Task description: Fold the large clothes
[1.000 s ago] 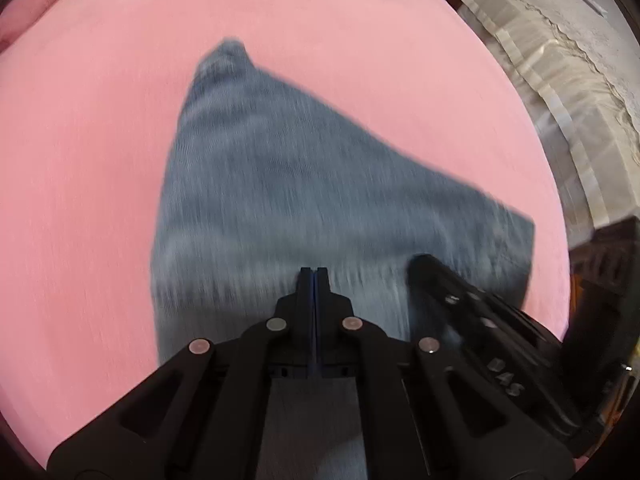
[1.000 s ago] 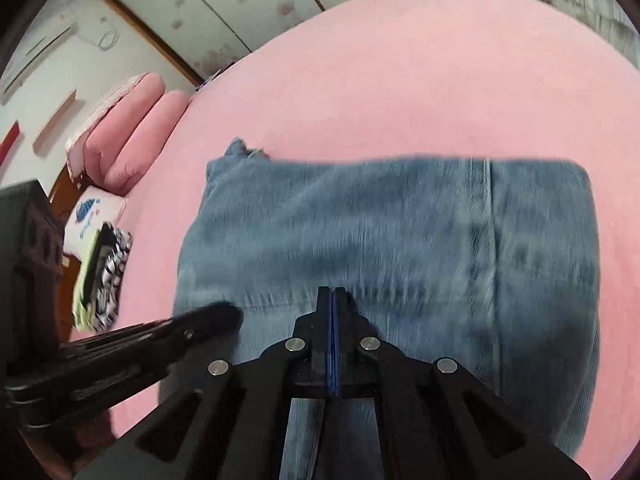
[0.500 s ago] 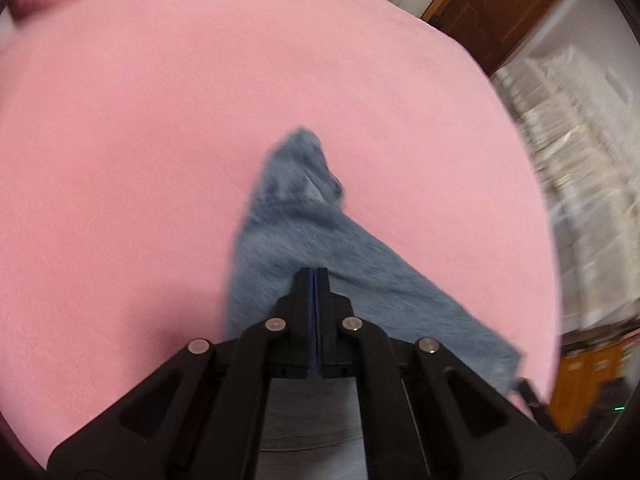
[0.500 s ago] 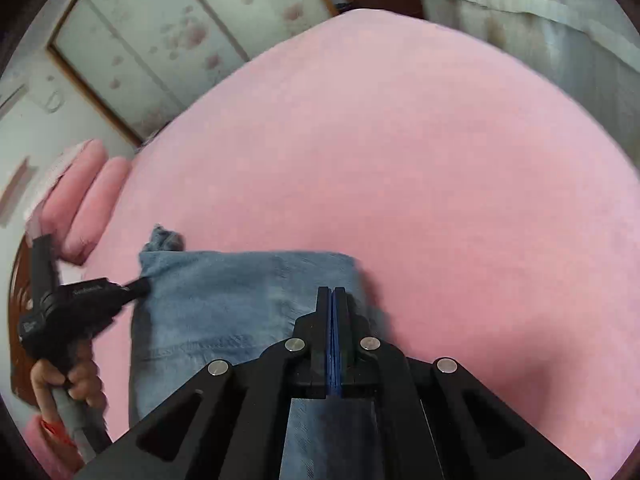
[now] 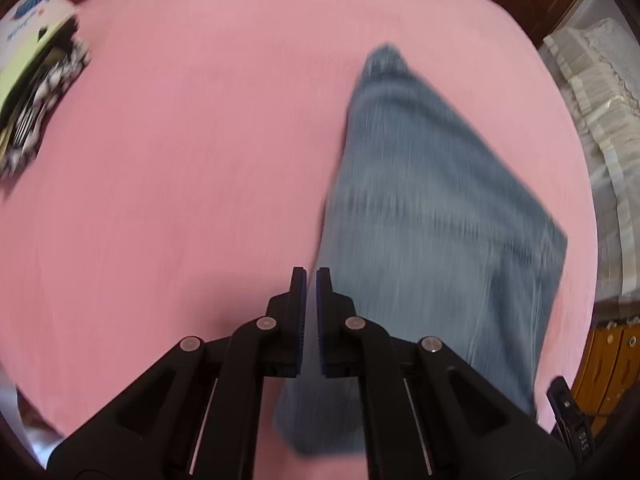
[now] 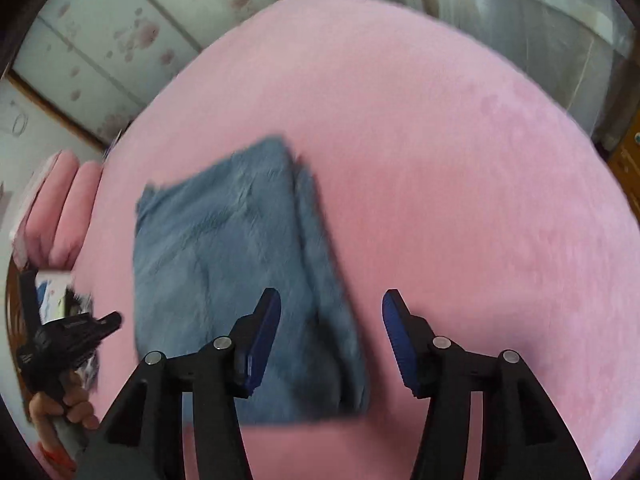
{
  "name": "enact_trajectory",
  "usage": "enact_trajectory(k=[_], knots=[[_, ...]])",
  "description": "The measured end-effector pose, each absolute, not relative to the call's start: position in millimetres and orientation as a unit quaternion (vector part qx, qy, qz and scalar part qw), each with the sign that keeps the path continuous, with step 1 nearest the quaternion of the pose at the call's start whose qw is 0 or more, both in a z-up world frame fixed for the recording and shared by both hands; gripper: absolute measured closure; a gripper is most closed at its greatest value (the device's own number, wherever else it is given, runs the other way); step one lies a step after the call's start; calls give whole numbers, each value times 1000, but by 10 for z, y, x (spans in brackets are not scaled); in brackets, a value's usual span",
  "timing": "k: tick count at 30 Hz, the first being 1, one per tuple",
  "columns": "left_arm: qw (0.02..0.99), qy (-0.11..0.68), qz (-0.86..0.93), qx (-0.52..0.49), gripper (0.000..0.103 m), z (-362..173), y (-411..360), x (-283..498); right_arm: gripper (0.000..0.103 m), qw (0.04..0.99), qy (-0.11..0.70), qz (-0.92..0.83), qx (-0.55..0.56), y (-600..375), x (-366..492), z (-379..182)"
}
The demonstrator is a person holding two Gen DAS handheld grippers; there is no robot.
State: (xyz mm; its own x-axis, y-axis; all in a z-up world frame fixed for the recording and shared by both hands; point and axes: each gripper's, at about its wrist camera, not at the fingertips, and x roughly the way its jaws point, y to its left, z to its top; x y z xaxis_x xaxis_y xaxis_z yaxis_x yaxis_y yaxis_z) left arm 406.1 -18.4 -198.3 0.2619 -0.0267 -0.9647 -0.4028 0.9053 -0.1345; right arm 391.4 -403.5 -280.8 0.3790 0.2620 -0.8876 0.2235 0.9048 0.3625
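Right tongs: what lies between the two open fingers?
In the right wrist view, the right tongs frame the folded jeans' right edge and bare pink bedspread.

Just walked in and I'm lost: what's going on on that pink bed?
A person with a gripper in each hand is folding jeans on the bed. The jeans lie folded into a compact rectangle. The right gripper is open above them, holding nothing. The left gripper is slightly open beside the jeans, also gripping nothing.

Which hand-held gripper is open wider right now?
The right hand-held gripper: its jaws are spread wide above the folded jeans. The left hand-held gripper shows only a narrow gap.
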Motion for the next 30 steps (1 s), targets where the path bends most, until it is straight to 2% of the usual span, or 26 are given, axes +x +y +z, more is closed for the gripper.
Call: enact_trajectory(k=[2, 6, 7, 8, 10, 12, 18, 24, 30], knots=[[767, 602, 122, -187, 100, -1947, -272, 3778, 46, 791, 572, 24, 215, -3957, 3816, -2761], [750, 628, 108, -177, 100, -1751, -482, 3085, 13, 775, 604, 52, 180, -3729, 3609, -2644], [744, 639, 107, -167, 96, -1713, -552, 2963, 10, 772, 609, 56, 174, -3702, 3579, -2624], [739, 644, 106, -166, 92, -1722, -623, 2783, 10, 767, 617, 61, 165, -3662, 3527, -2588], [727, 654, 107, -178, 58, -1621, -708, 2582, 10, 763, 629, 54, 140, -3617, 3400, -2490], [728, 650, 105, -191, 47, -1496, -770, 2429, 10, 767, 629, 58, 114, -3568, 3298, -2379], [738, 646, 101, -170, 43, -1270, -915, 2395, 9, 772, 628, 85, 49, -3397, 3141, -2203], [750, 642, 87, -135, 43, -1045, -1074, 2444, 9, 774, 623, 99, 44, -3350, 3114, -1938], [757, 638, 68, -123, 37, -786, -1164, 2494, 9, 789, 602, 104, 58, -3404, 3139, -1622]])
